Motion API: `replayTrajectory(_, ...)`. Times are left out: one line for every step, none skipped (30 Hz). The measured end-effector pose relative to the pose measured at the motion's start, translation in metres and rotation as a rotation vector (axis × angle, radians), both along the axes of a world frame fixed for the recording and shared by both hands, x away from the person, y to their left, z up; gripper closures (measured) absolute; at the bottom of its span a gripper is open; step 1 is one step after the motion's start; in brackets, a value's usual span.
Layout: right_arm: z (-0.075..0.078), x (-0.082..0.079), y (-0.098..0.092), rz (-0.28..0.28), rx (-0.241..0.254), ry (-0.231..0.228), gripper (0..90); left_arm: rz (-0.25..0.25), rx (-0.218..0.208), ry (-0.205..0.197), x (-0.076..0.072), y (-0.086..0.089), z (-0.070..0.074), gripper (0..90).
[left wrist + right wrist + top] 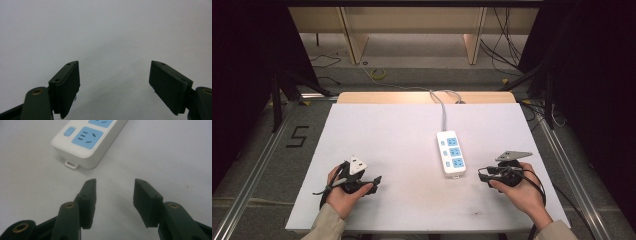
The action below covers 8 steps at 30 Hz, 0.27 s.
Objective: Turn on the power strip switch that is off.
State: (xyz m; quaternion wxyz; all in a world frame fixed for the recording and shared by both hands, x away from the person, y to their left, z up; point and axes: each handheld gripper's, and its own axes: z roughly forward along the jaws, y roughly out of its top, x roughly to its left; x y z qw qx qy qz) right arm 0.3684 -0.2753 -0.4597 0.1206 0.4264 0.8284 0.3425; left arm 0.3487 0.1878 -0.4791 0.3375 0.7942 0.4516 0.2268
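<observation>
The power strip (450, 152) lies on the table (392, 135), right of centre. Its cable (443, 107) runs to the far edge. The left gripper (374, 181) sits near-left, the right gripper (482, 174) just right of the strip.

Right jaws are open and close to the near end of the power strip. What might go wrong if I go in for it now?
1. The white power strip with blue sockets lies loose on the white table sheet; a push from the right gripper, whose open jaws hold nothing, would probably slide it rather than grip it.
2. Its grey cable trails over the far edge and may tug back.
3. A jaw could catch the small end tab.
</observation>
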Motion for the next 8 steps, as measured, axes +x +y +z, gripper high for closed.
replayTrajectory(-0.0010, -0.0018, -0.0010, 0.001, 0.004, -0.009, 53.8, 0.000, 0.000, 0.001, 0.0001, -0.0001, -0.0001, 24.5)
replayTrajectory(-0.0014, -0.0029, -0.0015, 0.000, 0.007, -0.014, 53.7, -0.002, 0.002, 0.001, 0.0002, 0.0001, -0.0001, 24.5)
replayTrajectory(-0.0015, -0.0040, -0.0020, 0.000, 0.013, -0.021, 53.4, 0.000, -0.001, 0.001, 0.0001, -0.0001, -0.0001, 24.5)
replayTrajectory(-0.0015, -0.0054, -0.0023, -0.003, 0.018, -0.031, 53.1, 0.000, -0.002, 0.001, 0.0001, -0.0001, -0.0002, 24.5)
replayTrajectory(-0.0016, -0.0060, -0.0026, -0.002, 0.021, -0.037, 52.7, -0.002, 0.000, 0.002, 0.0004, 0.0001, -0.0003, 24.5)
replayTrajectory(-0.0019, -0.0066, -0.0029, -0.003, 0.025, -0.044, 52.3, -0.001, 0.000, 0.004, 0.0007, 0.0002, -0.0008, 24.5)
replayTrajectory(-0.0022, -0.0076, -0.0033, -0.006, 0.029, -0.053, 51.9, -0.002, 0.000, 0.009, 0.0010, 0.0004, -0.0011, 24.4)
replayTrajectory(-0.0026, -0.0080, -0.0035, -0.007, 0.034, -0.058, 51.4, -0.002, 0.000, 0.009, 0.0010, 0.0004, -0.0011, 24.3)
